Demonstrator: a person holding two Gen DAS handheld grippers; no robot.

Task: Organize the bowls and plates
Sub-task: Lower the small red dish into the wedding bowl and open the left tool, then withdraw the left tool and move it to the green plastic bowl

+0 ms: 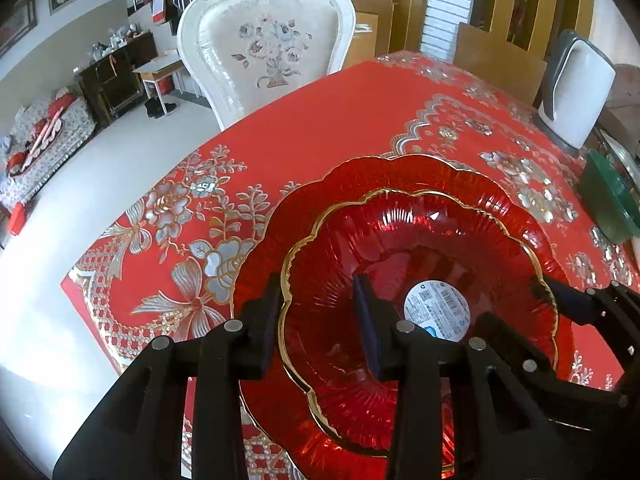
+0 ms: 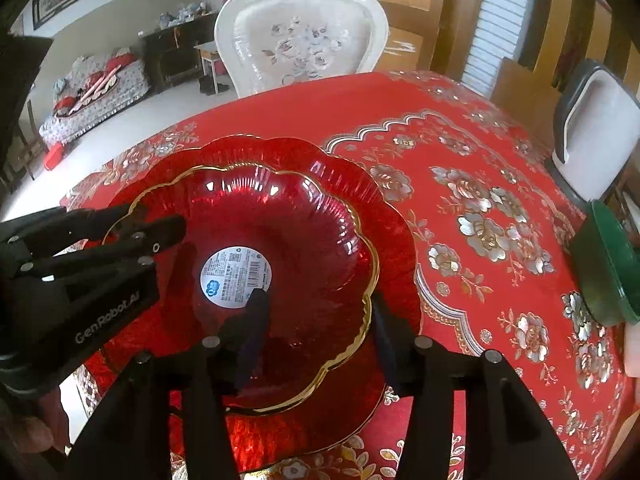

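Bowl (image 2: 280, 256) nested on the larger red plate (image 2: 384, 216), near bench edge. Straddled at opposite rims — left hand-held gripper (image 1: 320, 320) on the left rim, right hand-held gripper (image 2: 320, 324) on the right; both spread, pads off the glass. Equally near; round, so no long axis.

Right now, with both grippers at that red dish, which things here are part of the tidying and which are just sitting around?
Part of the job:
- red bowl with gold rim and round sticker
- larger red plate under it
- left gripper and right gripper, each straddling the bowl's rim

Just lying about:
- white jug
- green container
- white chair
- red floral tablecloth
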